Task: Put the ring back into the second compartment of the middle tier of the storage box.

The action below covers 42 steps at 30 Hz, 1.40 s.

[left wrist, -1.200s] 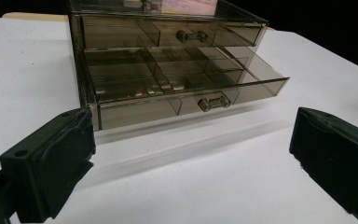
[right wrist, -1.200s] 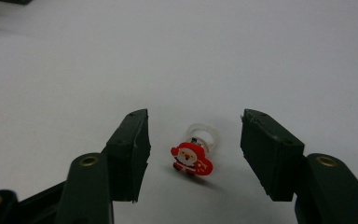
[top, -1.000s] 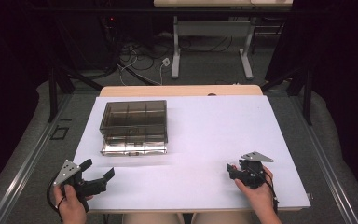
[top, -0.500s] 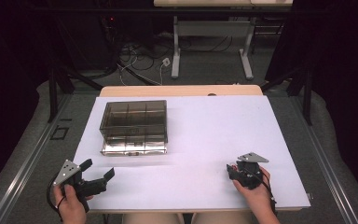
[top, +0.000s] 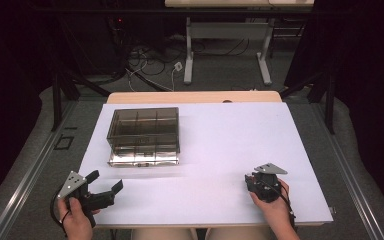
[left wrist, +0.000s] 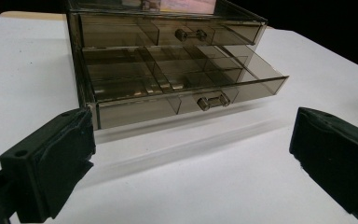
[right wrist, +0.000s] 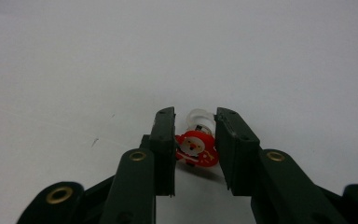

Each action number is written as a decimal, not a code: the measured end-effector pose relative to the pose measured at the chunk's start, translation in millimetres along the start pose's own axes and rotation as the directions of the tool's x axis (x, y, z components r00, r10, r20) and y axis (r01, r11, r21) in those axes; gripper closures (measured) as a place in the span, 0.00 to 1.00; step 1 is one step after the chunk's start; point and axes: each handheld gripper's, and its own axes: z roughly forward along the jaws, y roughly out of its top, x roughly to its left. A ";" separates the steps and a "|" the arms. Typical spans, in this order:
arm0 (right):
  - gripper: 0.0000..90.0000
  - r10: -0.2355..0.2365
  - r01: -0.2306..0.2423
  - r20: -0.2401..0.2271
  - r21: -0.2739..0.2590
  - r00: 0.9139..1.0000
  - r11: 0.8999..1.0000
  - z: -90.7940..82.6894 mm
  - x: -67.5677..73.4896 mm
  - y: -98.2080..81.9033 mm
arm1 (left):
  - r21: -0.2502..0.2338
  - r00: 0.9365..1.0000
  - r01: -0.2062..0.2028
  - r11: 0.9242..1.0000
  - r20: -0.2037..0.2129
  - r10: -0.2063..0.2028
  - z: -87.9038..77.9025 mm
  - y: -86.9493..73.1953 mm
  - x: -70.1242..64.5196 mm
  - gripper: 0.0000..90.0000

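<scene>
A smoky clear drawer box point(top: 144, 131) stands at the table's left middle, its lower drawer point(left wrist: 186, 93) pulled partly out and divided into compartments. My left gripper point(top: 105, 180) is open near the front left corner, and it faces the box with nothing between its jaws point(left wrist: 191, 133). My right gripper point(top: 250, 181) rests low at the front right. Its jaws have just been closing and now press on a small red-and-white Santa ring point(right wrist: 196, 145) with a clear band, at my right gripper's point(right wrist: 195, 116) tips.
The white table top point(top: 220, 135) stretches between the two hands and behind them. Dark floor, cables and a desk frame point(top: 190, 55) lie beyond the far edge. The metal handles point(left wrist: 213, 101) of both drawers face the left gripper.
Both hands stay where they were in the high view. The drawer box has not moved.
</scene>
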 end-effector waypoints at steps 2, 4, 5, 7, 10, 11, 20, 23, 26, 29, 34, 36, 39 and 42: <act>0.78 -0.003 0.003 -0.002 0.000 1.000 1.000 -0.1 0.0 0.1 | 0.000 1.000 0.000 1.000 0.000 0.000 0.0 0.0 0.0 0.00; 0.79 0.006 -0.006 -0.008 -0.001 1.000 1.000 -0.4 1.0 0.3 | 0.001 1.000 0.001 1.000 -0.001 -0.001 -0.1 -0.1 0.3 0.00; 0.80 0.006 -0.007 -0.009 -0.003 1.000 1.000 -0.8 1.1 0.5 | 0.001 1.000 0.000 1.000 -0.001 0.000 -0.1 -0.1 0.4 0.00; 0.80 -0.003 0.003 -0.008 -0.013 1.000 1.000 -1.2 0.5 0.8 | 0.000 1.000 -0.001 1.000 -0.001 0.001 -0.2 -0.1 0.5 0.00; 0.81 -0.002 0.002 -0.010 -0.013 1.000 1.000 -1.3 0.4 0.8 | 0.001 1.000 0.000 1.000 0.000 0.000 -0.1 -0.1 0.3 0.00; 0.81 0.002 -0.002 -0.011 -0.011 1.000 1.000 -1.2 0.4 0.7 | 0.000 1.000 0.000 1.000 0.000 0.000 0.0 -0.1 0.2 0.00; 0.81 0.011 -0.011 -0.020 -0.012 1.000 1.000 -1.3 -0.4 0.9 | 0.001 1.000 0.000 1.000 0.000 0.000 0.1 -0.1 0.3 0.00; 0.81 0.013 -0.014 -0.024 -0.014 1.000 1.000 -1.3 -0.5 1.0 | 0.001 1.000 0.001 1.000 0.000 -0.001 0.2 -0.2 0.4 0.00; 0.81 0.015 -0.016 -0.025 -0.016 1.000 1.000 -1.5 -0.9 1.1 | 0.001 1.000 0.001 1.000 0.000 -0.001 0.1 -0.2 0.5 0.00; 0.81 0.010 -0.010 -0.026 -0.021 1.000 1.000 -2.7 -1.1 1.0 | 0.001 1.000 0.002 1.000 0.001 -0.002 0.4 -0.2 0.3 0.00; 0.81 0.012 -0.013 -0.026 -0.032 1.000 0.999 -3.8 -1.7 1.4 | 0.001 1.000 0.002 1.000 0.001 -0.002 0.6 -0.2 0.1 0.00; 0.81 0.009 -0.010 -0.029 -0.033 1.000 0.999 -4.1 -1.5 1.7 | 0.002 1.000 0.002 1.000 0.001 -0.002 0.5 -0.2 0.4 0.00; 0.81 0.007 -0.008 -0.034 -0.032 0.999 0.999 -4.0 -0.8 2.7 | 0.001 1.000 0.003 1.000 0.000 -0.003 0.5 -0.2 0.5 0.00; 0.81 -0.002 0.001 -0.031 -0.032 1.000 0.999 -3.8 0.1 3.9 | 0.001 1.000 0.004 1.000 0.000 -0.004 0.7 -0.1 0.1 0.00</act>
